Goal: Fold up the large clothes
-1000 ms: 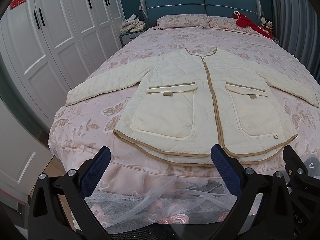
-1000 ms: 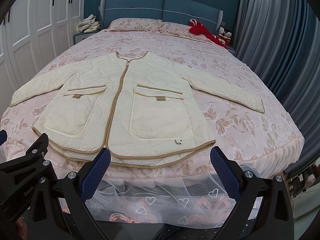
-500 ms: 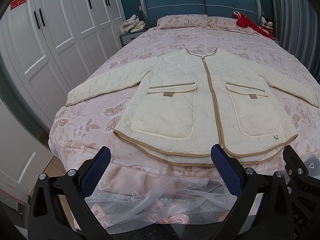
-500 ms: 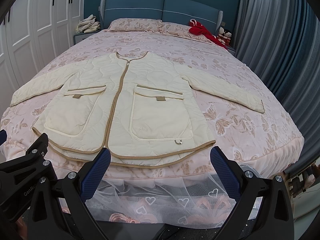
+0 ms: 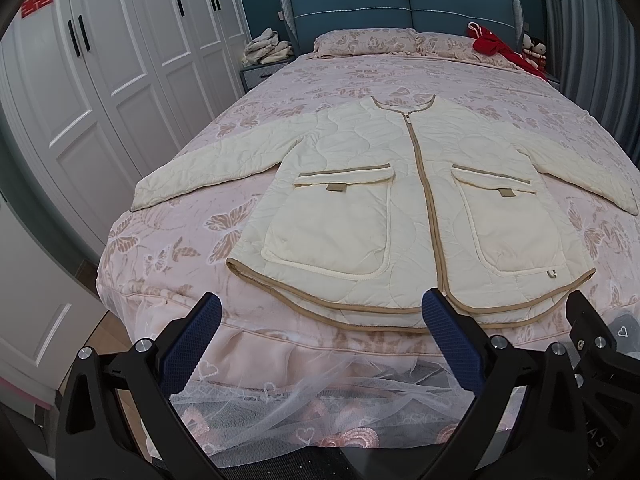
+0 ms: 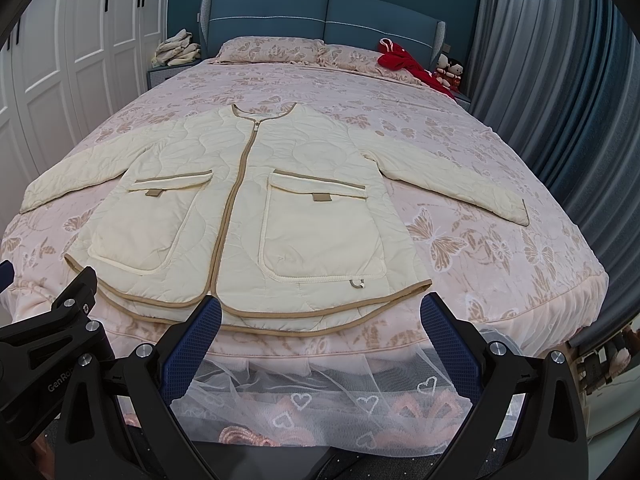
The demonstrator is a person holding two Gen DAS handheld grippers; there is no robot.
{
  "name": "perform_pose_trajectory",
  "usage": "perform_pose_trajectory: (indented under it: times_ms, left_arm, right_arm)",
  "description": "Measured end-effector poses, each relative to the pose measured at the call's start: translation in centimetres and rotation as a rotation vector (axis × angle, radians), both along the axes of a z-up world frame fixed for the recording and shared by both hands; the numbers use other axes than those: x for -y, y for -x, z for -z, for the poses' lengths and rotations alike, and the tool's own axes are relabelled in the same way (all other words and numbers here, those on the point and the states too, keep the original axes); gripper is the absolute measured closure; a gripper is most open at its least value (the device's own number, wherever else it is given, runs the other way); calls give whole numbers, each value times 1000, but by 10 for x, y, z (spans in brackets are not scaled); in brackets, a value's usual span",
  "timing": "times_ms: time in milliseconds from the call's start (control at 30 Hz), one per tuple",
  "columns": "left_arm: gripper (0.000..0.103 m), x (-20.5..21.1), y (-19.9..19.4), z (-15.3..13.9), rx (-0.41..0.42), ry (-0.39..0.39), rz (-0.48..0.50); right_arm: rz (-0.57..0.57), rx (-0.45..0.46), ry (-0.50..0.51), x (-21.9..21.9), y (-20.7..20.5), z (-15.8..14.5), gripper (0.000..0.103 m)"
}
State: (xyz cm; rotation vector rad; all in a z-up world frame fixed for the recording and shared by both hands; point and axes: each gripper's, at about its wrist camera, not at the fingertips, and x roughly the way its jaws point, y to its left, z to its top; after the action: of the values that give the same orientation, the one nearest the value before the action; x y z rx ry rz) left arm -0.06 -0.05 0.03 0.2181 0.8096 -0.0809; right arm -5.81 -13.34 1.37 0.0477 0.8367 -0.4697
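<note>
A cream quilted jacket [image 5: 404, 204] with tan trim, a zip and two front pockets lies flat and face up on the pink bed, sleeves spread to both sides, hem at the bed's near edge. It also shows in the right wrist view [image 6: 256, 216]. My left gripper [image 5: 320, 320] is open and empty, held off the foot of the bed just short of the hem. My right gripper [image 6: 320, 320] is open and empty, also just short of the hem, to the right of the left one [image 6: 48, 320].
The bed [image 5: 168, 240] has a pink butterfly cover and a lace skirt [image 6: 320, 396]. White wardrobes [image 5: 100, 80] stand on the left, grey curtains [image 6: 560, 80] on the right. A red garment [image 6: 404, 62] and pillows lie by the headboard. Folded clothes [image 5: 266, 46] sit on a nightstand.
</note>
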Motion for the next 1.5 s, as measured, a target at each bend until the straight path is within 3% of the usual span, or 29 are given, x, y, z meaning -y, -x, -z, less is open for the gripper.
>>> perform_pose_trajectory:
  times_ms: [1267, 1500]
  left_arm:
    - [5, 0, 0, 0, -2, 0, 0]
    - [5, -1, -2, 1, -24, 7, 1]
  right_arm:
    - [1, 0, -1, 1, 1, 1, 5]
    - [0, -14, -39, 7, -2, 8, 5]
